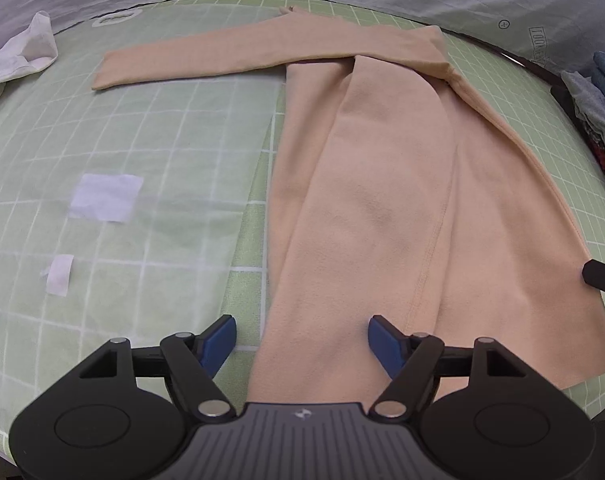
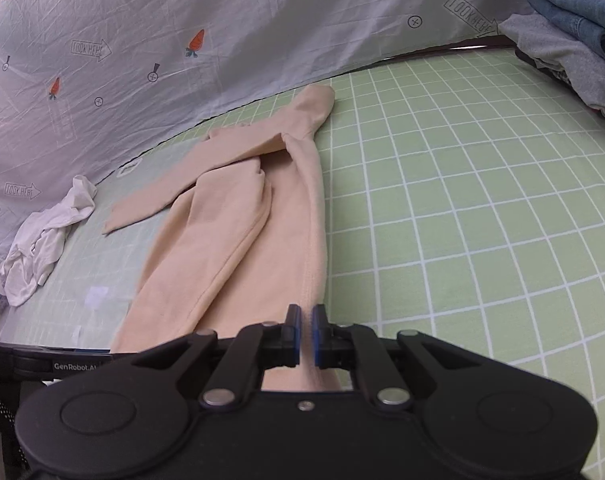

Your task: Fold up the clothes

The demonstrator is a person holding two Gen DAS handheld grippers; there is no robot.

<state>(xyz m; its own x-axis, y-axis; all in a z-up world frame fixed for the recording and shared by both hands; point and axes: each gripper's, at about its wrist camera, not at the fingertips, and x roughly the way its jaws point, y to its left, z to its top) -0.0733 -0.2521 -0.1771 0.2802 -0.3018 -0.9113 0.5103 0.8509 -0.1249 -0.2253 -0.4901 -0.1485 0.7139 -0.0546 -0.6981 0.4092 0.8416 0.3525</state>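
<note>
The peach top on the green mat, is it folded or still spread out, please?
Partly folded: the peach top has one side and sleeve turned over its body, while the other sleeve lies stretched out sideways.

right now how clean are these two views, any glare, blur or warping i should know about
Left wrist view: strong fisheye bend, the grid mat curves; a hazy, washed-out patch covers its left part, and the corners are dark. Right wrist view: same bending, even soft light, peach garment sharp, bright glare at the top-left corner.
</note>
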